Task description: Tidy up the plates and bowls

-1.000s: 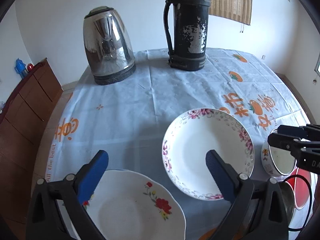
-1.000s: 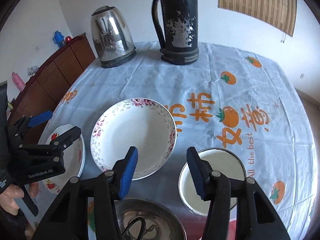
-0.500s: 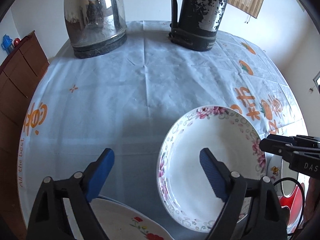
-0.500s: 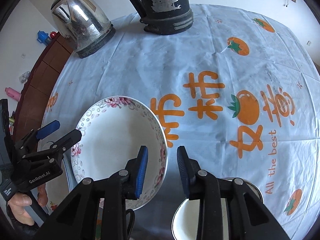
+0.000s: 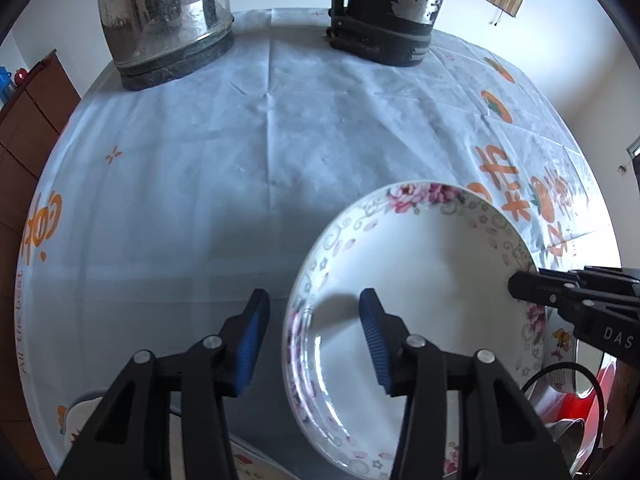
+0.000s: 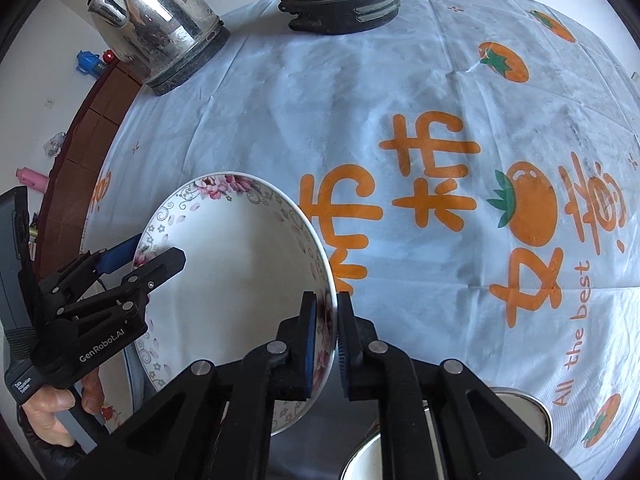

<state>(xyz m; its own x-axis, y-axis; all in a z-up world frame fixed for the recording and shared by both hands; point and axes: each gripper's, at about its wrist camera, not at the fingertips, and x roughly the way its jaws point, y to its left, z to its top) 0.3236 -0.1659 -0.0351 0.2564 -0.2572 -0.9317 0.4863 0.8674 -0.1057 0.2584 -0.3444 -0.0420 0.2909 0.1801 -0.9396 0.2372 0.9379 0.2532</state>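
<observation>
Right gripper (image 6: 324,328) pinched tight on near right rim of flowered plate (image 5: 420,280), jaws just closing; left gripper (image 5: 310,344) half open across plate's left rim, jaws just closing too, pads not touching yet; plate on blue tablecloth (image 5: 200,160); past plate, shiny kettle (image 5: 164,20) and black flask (image 5: 388,8) at far edge.
</observation>
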